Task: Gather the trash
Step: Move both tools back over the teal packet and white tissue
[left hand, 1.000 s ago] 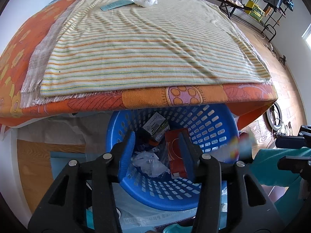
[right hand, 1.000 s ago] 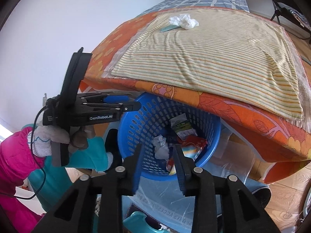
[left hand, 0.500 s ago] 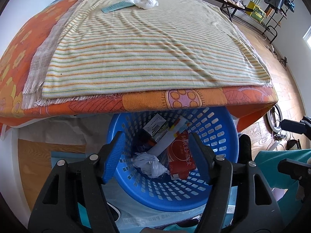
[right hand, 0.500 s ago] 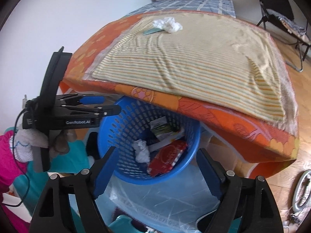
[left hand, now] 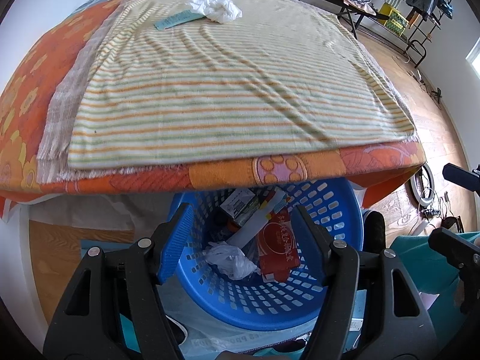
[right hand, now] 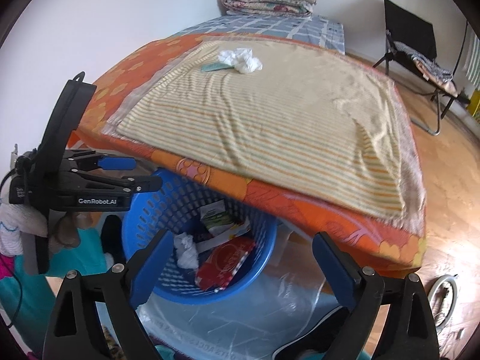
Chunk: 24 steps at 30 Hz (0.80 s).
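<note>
White crumpled tissue [left hand: 215, 7] lies well beyond both gaping hand-held grippers.

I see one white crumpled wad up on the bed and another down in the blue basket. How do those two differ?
The wad on the bed lies out in the open on the striped blanket, partly over a teal strip; the wad in the basket sits among other trash, beside a red packet. The bed one looks larger and fluffier, the basket one more squashed. The bed one is not yet collected; the other already is. Both are white and crumpled.
</note>
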### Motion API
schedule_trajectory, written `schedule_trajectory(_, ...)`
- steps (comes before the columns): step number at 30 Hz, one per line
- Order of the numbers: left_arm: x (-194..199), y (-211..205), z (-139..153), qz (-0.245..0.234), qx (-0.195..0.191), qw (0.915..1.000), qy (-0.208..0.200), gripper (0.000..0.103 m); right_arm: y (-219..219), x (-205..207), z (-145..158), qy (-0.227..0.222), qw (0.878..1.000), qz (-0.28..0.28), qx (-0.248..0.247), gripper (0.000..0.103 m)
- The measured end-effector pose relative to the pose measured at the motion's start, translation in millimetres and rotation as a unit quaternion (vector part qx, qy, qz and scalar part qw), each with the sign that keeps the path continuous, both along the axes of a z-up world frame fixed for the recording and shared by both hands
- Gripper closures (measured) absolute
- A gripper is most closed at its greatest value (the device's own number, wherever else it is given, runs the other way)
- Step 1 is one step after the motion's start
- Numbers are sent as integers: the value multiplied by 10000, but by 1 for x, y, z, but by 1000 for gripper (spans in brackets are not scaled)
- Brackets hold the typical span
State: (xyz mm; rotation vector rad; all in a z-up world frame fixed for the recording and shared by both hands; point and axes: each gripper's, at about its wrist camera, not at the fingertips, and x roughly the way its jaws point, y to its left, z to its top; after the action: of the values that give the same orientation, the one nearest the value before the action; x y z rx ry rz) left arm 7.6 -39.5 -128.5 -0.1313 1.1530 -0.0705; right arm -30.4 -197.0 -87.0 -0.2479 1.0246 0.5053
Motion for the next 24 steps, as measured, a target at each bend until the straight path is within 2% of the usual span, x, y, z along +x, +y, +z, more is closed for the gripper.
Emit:
schedule_trajectory(4,13,9,10,91,-88,9999,-64,33,4,7,8,-203,9997,-57,-115,1)
schedule_trajectory(8,25,18,22,131,-91,9997,-177,33,7,17,15,-336,9993,-83,-166,0)
schedule_trajectory(13,44,31,37,110,7,9992,-380,33,12,36,23,-421,9991,-51,5,0)
schedule_trajectory(19,71,54,51,-54,-264,9978,-604,33,21,72,37,-542,9979,37,339,0)
schedule_trajectory(24,97,68,61,-354,125,9945,-981,33,34,113,44,-539,9969,58,567,0)
